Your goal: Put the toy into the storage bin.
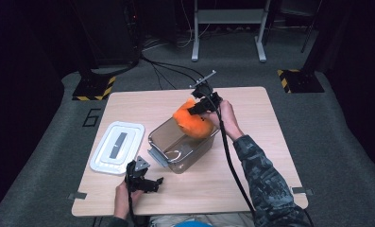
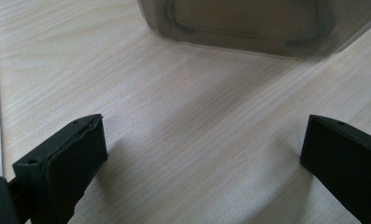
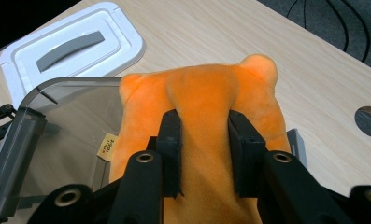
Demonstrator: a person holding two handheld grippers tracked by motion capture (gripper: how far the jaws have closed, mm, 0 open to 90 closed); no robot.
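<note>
An orange plush toy (image 1: 193, 123) hangs over the far end of a clear smoky plastic box (image 1: 175, 146), partly inside its rim. My right gripper (image 1: 200, 108) is shut on the plush toy (image 3: 206, 107); its black pads (image 3: 170, 135) pinch a fold of the orange fabric. The box (image 3: 38, 140) lies under it, with a small tag showing on the toy. My left gripper (image 1: 149, 183) rests near the table's front edge, open, with bare wood between its fingers (image 2: 71, 154). The box's near wall (image 2: 248, 23) is ahead of it.
A white lid (image 1: 117, 146) with a grey handle lies on the wooden table (image 1: 251, 156) left of the box; the lid (image 3: 73, 44) is also seen beyond the box. Cables trail on the dark floor behind the table. A round hole (image 3: 370, 120) marks the tabletop.
</note>
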